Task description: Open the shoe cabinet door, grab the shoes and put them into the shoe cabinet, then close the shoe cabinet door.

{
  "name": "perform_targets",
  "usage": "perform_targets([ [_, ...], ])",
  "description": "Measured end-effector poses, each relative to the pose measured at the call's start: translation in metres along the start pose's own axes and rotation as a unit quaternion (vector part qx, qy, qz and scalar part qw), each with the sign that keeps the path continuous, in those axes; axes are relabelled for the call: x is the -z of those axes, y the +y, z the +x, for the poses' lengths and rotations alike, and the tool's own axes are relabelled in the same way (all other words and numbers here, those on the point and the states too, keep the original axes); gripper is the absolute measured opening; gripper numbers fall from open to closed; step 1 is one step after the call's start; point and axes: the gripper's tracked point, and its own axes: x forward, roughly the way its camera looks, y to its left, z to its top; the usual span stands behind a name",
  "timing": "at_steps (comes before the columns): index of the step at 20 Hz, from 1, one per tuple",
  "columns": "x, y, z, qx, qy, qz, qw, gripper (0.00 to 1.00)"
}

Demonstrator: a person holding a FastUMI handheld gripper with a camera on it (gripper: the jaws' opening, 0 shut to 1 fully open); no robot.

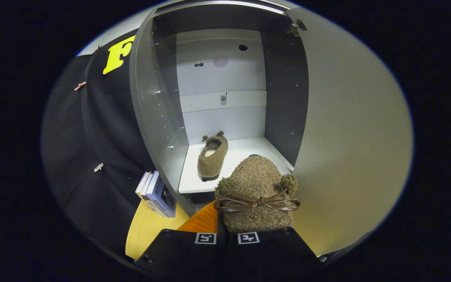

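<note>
The gripper (227, 235) is holding a fuzzy brown slipper (257, 196) up in front of the open cabinet (284, 98). Its fingers are sitting close together, squeezing the slipper's heel end. The slipper's toe is pointing at the shelf (241, 152), and a small brown bow (257, 203) is showing on top of it. A second slipper (212, 156) is already lying on the white shelf inside, toward the left side. The door (350, 137) is swinging wide open on the right. Some books (157, 194) are standing just left of the cabinet, on a yellow floor (147, 231).
</note>
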Motion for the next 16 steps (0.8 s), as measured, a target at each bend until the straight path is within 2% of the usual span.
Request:
perform_targets([
  [8, -0.046, -0.015, 0.056, -0.03, -0.007, -0.011, 0.999, 0.05],
  [16, -0.07, -0.038, 0.165, -0.02, 0.032, -0.005, 0.999, 0.05],
])
